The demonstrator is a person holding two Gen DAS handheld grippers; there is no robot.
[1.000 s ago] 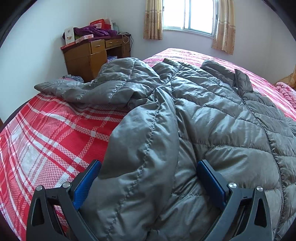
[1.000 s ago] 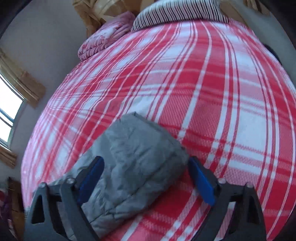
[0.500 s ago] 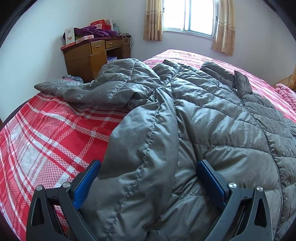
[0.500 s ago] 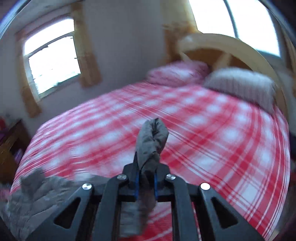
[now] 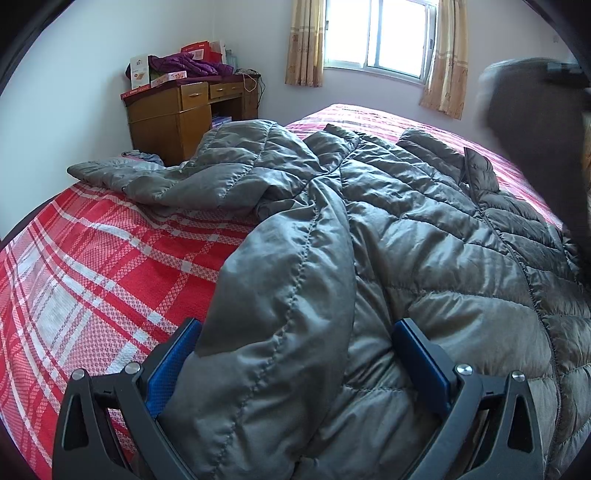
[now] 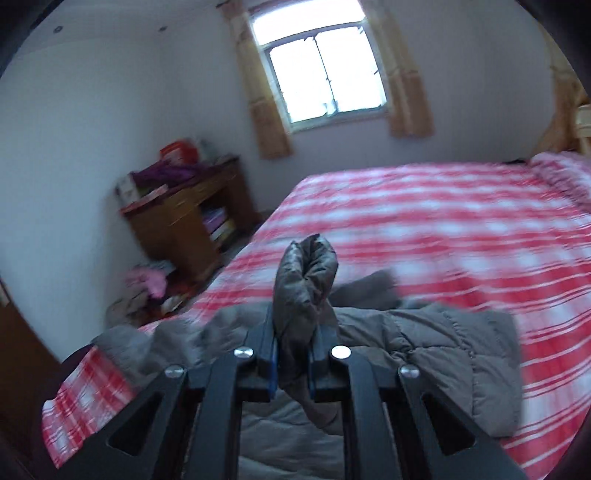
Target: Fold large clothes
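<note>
Home bedroom: plaid-covered bed (image 5: 92,258), curtained window (image 5: 376,33), cluttered desk (image 5: 177,110)

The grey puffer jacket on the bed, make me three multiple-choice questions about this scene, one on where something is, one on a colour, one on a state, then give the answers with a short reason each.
1. Where does the wooden desk stand?
A. against the wall beyond the bed, left of the window
B. on the bed
C. under the window

2. What colour is the bedspread?
A. plain blue
B. red and white plaid
C. green stripes

3. What is the right gripper doing?
A. standing wide open over bare bedspread
B. shut on a fold of the grey puffer jacket
C. holding a pillow

Answers: 1 A, the desk sits by the wall to the left of the curtained window. 2 B, red and white checks show all round the jacket. 3 B, the pads pinch a bunched grey fold that sticks up between them.
</note>
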